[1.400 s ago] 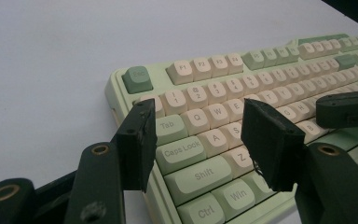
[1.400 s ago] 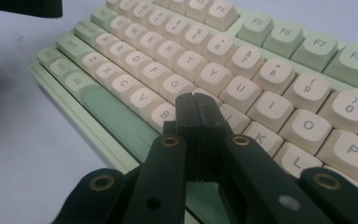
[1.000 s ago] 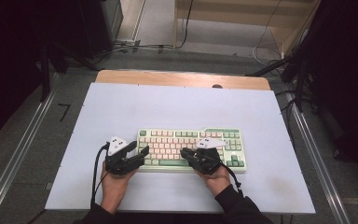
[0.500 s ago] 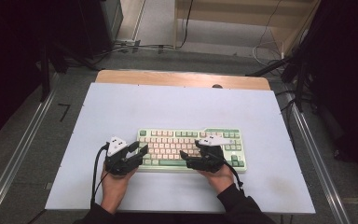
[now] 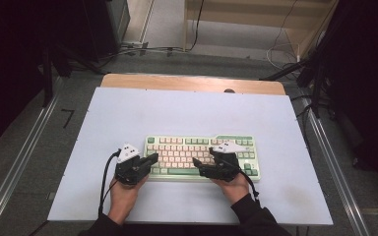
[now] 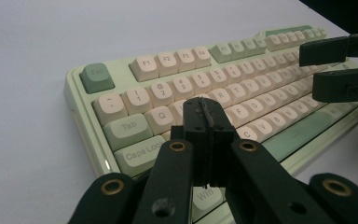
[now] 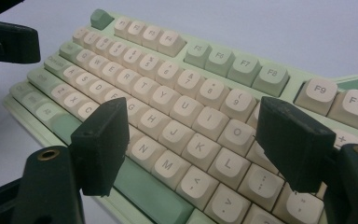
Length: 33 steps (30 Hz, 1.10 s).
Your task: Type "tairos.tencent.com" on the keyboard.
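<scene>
At the near edge of the table (image 5: 128,113), both of the person's hands come in from six o'clock, each holding a gripper over the keyboard (image 5: 177,147), which lies flat a little toward the near side of the middle of the table, long side running nine to three. The left gripper (image 5: 150,158) sits at the keyboard's near-left corner with its jaws clenched together on nothing; in the left gripper view the closed tips (image 6: 205,116) hang over the letter rows around Q and the keys just past it, with Tab and Caps Lock toward eight o'clock of them. Whether the tips touch a key cannot be told. The right gripper (image 5: 199,164) hovers over the right-centre of the keyboard with its jaws released and spread wide; in the right gripper view they straddle the home-row and bottom-row letters, the green spacebar (image 7: 144,184) at about seven o'clock of the gap. Farther off, the function row and the bare table lie beyond at twelve o'clock. The step in hand looks like pressing keys, the closed left jaws serving as a single poking tip. The next move probably calls for a short, straight drop onto one keycap without clipping its neighbours, while the right jaws would need closing before they could press cleanly.
</scene>
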### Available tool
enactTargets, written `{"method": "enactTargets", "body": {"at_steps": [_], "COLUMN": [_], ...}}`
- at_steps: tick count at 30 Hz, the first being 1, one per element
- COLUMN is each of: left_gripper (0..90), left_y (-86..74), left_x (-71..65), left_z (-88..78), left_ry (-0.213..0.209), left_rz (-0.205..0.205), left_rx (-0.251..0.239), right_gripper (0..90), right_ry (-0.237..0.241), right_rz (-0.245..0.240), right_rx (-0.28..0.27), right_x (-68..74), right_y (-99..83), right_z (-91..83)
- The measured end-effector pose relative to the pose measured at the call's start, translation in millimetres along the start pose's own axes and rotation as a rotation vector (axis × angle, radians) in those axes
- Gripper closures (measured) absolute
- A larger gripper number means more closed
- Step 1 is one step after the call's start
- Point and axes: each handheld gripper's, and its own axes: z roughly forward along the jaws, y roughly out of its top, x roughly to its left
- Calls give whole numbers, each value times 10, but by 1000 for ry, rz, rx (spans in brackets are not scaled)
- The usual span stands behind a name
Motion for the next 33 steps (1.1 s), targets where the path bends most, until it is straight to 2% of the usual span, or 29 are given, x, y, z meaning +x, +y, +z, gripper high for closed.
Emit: {"method": "enactTargets", "body": {"at_steps": [13, 18, 24, 33], "left_gripper": [900, 900, 900, 900], "left_y": [29, 38, 45, 50], "left_x": [-100, -176, -242, -276], "left_z": [157, 241, 341, 409], "left_ry": [-43, -63, -99, -106], "left_rz": [30, 66, 82, 96], "left_rx": [40, 63, 99, 127], "right_gripper": [242, 242, 242, 242], "right_ry": [-25, -37, -53, -68], "right_rz": [15, 25, 37, 45], "right_rx": [-7, -8, -6, -8], "right_x": [-72, -97, -129, -157], "right_y": [-44, -65, -95, -122], "right_z": [-77, -112, -152, -192]}}
